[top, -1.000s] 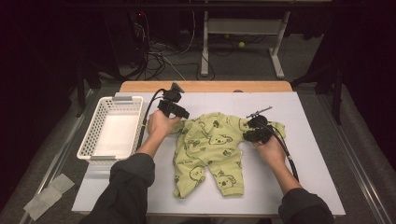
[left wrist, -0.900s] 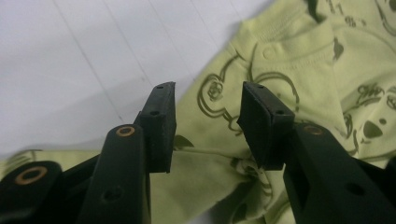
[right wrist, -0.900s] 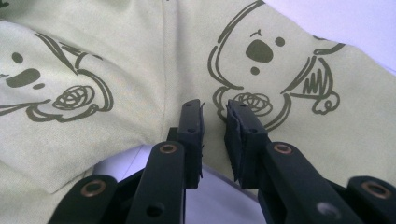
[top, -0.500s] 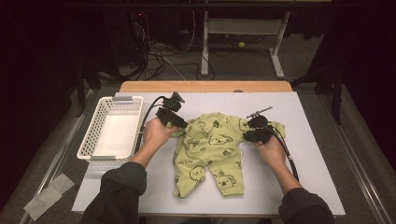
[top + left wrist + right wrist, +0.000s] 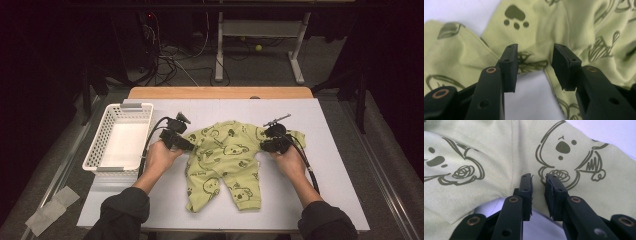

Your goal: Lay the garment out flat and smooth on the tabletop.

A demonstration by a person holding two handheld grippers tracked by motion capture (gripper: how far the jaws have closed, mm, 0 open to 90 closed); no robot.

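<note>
Left gripper [image 5: 191,145] has been brought in from beside the basket [image 5: 121,137] to the romper [image 5: 226,162] spread mid-table, jaws released astride its edge, while right gripper [image 5: 263,145] stays clenched on the opposite edge, so a two-point grasp looks imminent.

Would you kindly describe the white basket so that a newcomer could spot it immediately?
Start from the white-covered table. At its left edge, left of the green printed baby garment, stands the white basket: a rectangular plastic basket with slotted walls and nothing inside, the one rigid container there.
</note>
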